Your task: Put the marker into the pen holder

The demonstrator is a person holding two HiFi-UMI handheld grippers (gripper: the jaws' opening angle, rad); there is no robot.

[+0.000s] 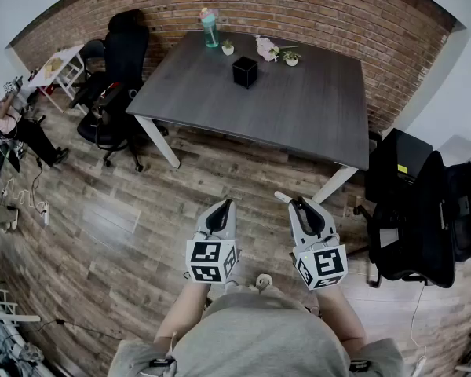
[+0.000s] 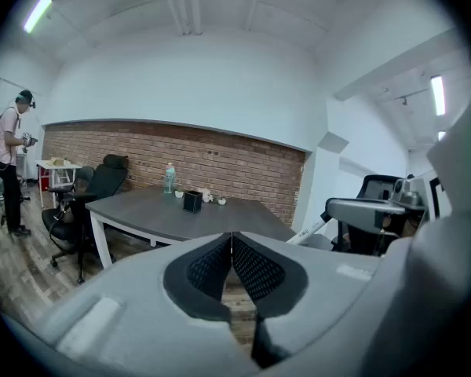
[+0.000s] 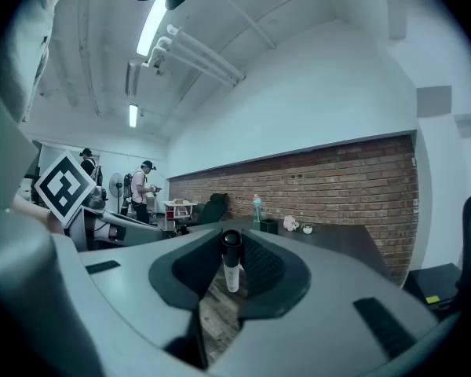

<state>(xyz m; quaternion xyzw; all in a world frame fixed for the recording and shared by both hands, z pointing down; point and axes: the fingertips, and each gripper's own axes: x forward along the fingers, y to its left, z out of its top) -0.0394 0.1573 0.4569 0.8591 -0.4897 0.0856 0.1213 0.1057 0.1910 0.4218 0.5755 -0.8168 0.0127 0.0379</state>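
**Marker in grip, pen holder well ahead**
The right gripper (image 3: 232,246) clamps the marker (image 3: 232,269) upright between its pads. The left gripper (image 2: 231,240), just beside it, is closed and empty. The black pen holder (image 1: 244,71) stands on the table (image 1: 298,116), well ahead of both.

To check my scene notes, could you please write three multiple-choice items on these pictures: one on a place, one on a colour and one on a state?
1. Where is the pen holder?
A on the floor
B on the table
C on a chair

2. What colour is the bottle?
A yellow
B black
C green

3. How is the right claw?
A open, empty
B shut on the marker
C shut, empty

Answers:
1 B: the head view shows it standing on the tabletop.
2 C: its body is green.
3 B: the right gripper view shows the marker clamped between its jaws.
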